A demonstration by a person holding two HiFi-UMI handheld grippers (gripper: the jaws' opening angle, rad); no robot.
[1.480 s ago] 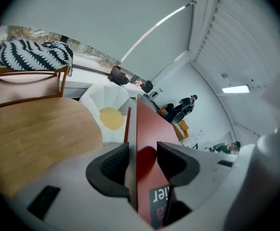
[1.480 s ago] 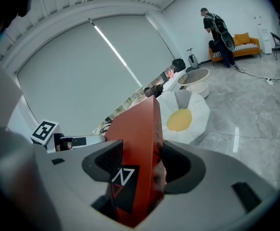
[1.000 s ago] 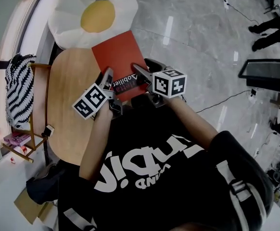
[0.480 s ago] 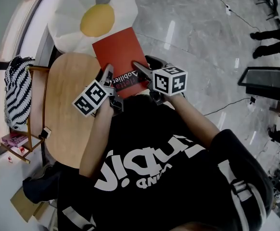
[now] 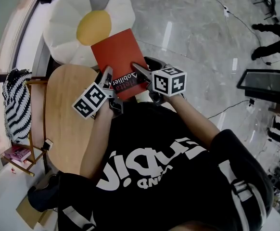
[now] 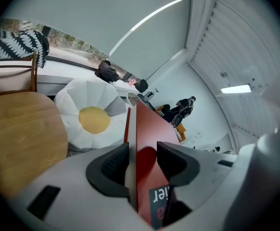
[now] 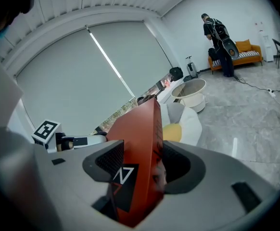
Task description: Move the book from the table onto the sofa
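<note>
At the far left, a black-and-white striped cloth (image 5: pixel 16 102) drapes over a wooden chair (image 5: pixel 32 124). Next to it stands a round wooden table (image 5: pixel 63 114). Past the table's far edge sits a daisy-shaped sofa (image 5: pixel 68 18), with white petals around a yellow centre.

In the middle, a person in a black shirt (image 5: pixel 169 177) holds a red book (image 5: pixel 118 57) out in front, lifted off the table. The left gripper (image 5: pixel 106 77) clamps the book's near left corner, its dark pads pressed against both covers. The right gripper (image 5: pixel 138 71) grips the near right corner the same way, over a dark band with white lettering. The book's far end shows over the sofa's nearest petals, and its near end lies just beside the table's rim.

To the right spreads a grey marble floor (image 5: pixel 193 37). A dark flat screen (image 5: pixel 267 81) stands at the right edge.
</note>
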